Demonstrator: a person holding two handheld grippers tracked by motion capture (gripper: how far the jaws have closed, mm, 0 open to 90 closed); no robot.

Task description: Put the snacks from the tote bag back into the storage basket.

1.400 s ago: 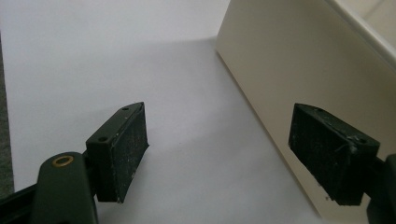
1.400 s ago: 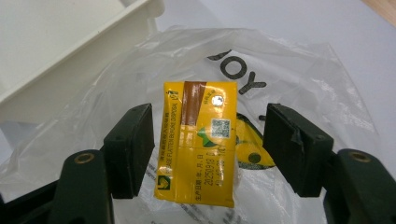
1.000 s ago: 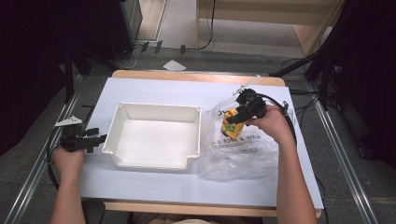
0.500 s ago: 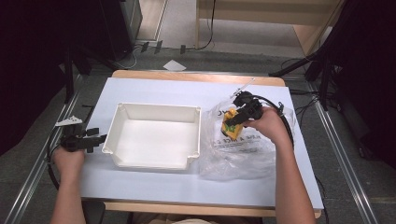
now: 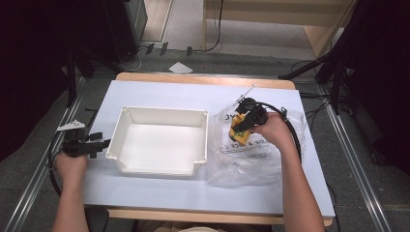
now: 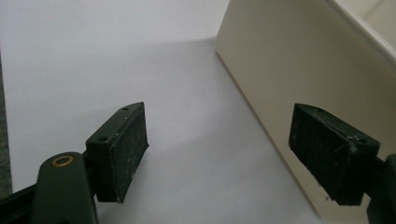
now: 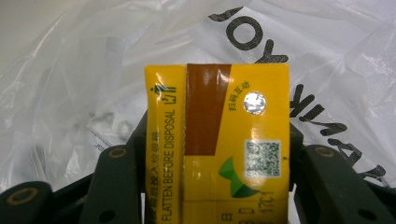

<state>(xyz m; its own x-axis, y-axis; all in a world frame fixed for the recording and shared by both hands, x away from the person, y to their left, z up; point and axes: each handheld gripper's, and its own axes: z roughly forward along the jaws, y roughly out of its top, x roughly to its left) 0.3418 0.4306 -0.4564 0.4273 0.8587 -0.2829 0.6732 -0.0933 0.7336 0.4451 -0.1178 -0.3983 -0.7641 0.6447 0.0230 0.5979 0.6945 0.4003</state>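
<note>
The yellow drink carton (image 7: 219, 144) sits between the jaws of the right gripper (image 7: 215, 186), which have just been closing: a second ago they stood wider around it, and in the right gripper view the black jaws now flank both of its sides with no gap that I can make out, so I read this as a pinch that has just landed on the carton. In the high view the carton (image 5: 240, 129) lies on the clear plastic bag (image 5: 251, 154) with dark lettering, at the right side of the table (image 5: 159, 94), just beside the right wall of the white bin (image 5: 162, 140), and the right gripper (image 5: 245, 121) comes at it from the far side while the right hand (image 5: 270, 130) has hardly shifted. That suggests the approach is over and the grasp is being made; the likely next step is to lift the carton off the crumpled bag and carry it left into the bin, which looks empty. The left gripper (image 5: 99, 144) rests at the bin's left wall, unmoved, and its jaws are spread wide with nothing between them, one pad (image 6: 334, 158) close against the cream wall (image 6: 299, 60) and bare table below.
</note>
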